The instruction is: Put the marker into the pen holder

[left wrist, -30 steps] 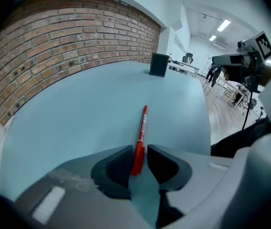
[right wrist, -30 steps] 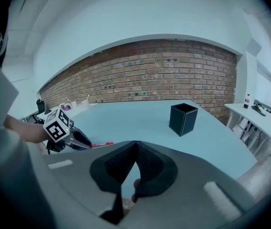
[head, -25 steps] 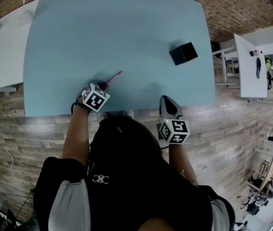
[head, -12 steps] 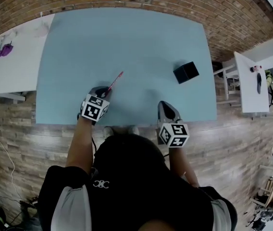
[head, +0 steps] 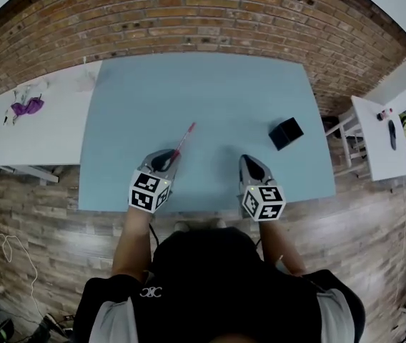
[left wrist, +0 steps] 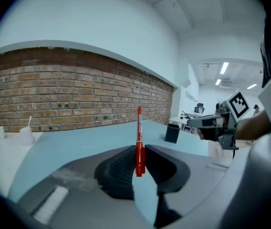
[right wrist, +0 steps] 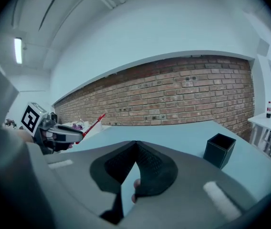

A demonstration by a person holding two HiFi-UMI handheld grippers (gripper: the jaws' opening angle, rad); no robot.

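Now, left gripper [left wrist: 139, 148] fingers pinching marker [left wrist: 139, 132], right gripper [right wrist: 135, 143] fingers closed empty, pen holder [head: 286, 133] near right table [head: 224, 91] edge.

The head view looks steeply down on the table [head: 210, 91]. Both gripper views face the brick wall [left wrist: 54, 89], sharing the pen holder [left wrist: 172, 133]

I see a smooth, matt pale-blue counter [head: 210, 91]. The marker [left wrist: 139, 128] is glossy red plastic; the pen holder [head: 286, 133] on the right looks matt black. The left gripper [left wrist: 139, 148] has fingers [left wrist: 118, 168] with ribbed, matt black faces. The far wall [head: 189, 20] is rough brick; the floor [head: 38, 191] is grainy wood planks.
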